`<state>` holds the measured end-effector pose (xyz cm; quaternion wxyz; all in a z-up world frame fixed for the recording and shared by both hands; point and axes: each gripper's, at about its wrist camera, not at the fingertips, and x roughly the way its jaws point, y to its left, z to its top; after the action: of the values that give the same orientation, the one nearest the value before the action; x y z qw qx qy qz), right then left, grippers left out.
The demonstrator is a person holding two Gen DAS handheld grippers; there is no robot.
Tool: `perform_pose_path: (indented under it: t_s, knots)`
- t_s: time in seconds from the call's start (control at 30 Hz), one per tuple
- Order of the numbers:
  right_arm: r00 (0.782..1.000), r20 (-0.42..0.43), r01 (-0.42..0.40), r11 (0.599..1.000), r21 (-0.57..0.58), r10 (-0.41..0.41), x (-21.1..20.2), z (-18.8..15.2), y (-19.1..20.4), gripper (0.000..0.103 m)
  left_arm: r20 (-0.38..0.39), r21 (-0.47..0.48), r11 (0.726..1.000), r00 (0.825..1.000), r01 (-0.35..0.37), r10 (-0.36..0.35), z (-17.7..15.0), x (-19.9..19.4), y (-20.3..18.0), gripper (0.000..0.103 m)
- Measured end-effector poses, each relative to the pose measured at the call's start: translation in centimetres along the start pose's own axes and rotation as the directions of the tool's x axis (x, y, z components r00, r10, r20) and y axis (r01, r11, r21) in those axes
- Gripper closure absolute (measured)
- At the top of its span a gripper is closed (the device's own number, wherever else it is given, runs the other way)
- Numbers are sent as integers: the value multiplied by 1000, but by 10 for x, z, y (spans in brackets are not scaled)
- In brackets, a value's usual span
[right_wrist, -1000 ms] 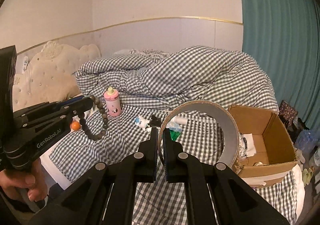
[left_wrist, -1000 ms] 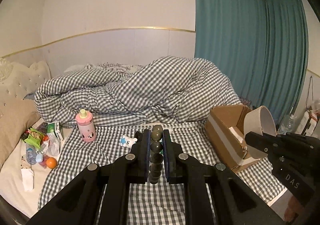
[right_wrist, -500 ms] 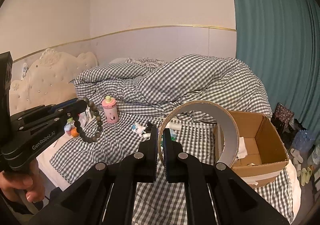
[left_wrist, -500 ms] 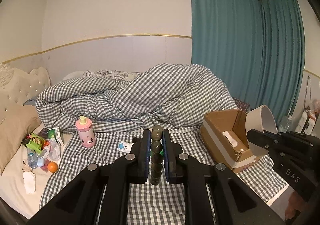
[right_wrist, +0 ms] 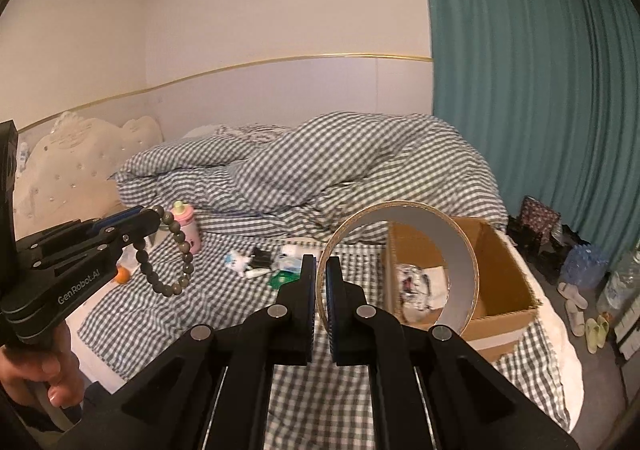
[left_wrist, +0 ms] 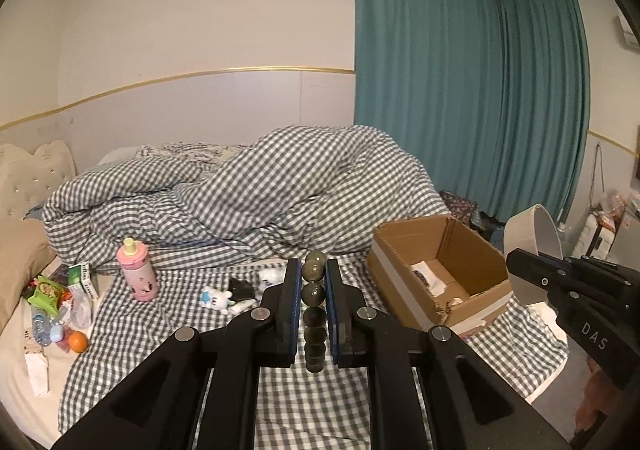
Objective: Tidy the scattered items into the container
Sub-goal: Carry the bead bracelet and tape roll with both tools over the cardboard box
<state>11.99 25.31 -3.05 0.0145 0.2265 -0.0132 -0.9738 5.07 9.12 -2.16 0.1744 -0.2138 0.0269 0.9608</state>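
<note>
Left gripper is pinching the bead bracelet; right gripper is pinching the tape roll, both hanging short of the cardboard box. Box is already holding some papers. Pink bottle, toy figure and snack pile are lying on the bed, so most tidying seems left.

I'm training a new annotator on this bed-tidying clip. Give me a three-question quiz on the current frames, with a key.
1. What does the left gripper hold?
2. True or false: the tape roll already lies inside the cardboard box.
3. Which stands upright on the checked sheet: A) pink bottle, B) orange, C) small white toy?

Key:
1. A bead bracelet.
2. False; the right gripper holds it clamped in the air, short of the box.
3. A.
</note>
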Motion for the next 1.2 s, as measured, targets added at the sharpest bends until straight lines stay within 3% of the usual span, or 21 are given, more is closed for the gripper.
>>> perform_pose_path:
  t_s: [0.53,1.2]
  knots:
    - [992,11,128,991,37,-128,-33,3,-56,99,2,24,995,996,94,-94,13,19,-59,92]
    - [978,-12,209,974,85,-208,-35,1,-114,99,-41,72,981,983,183,-180,21,61,-120,92]
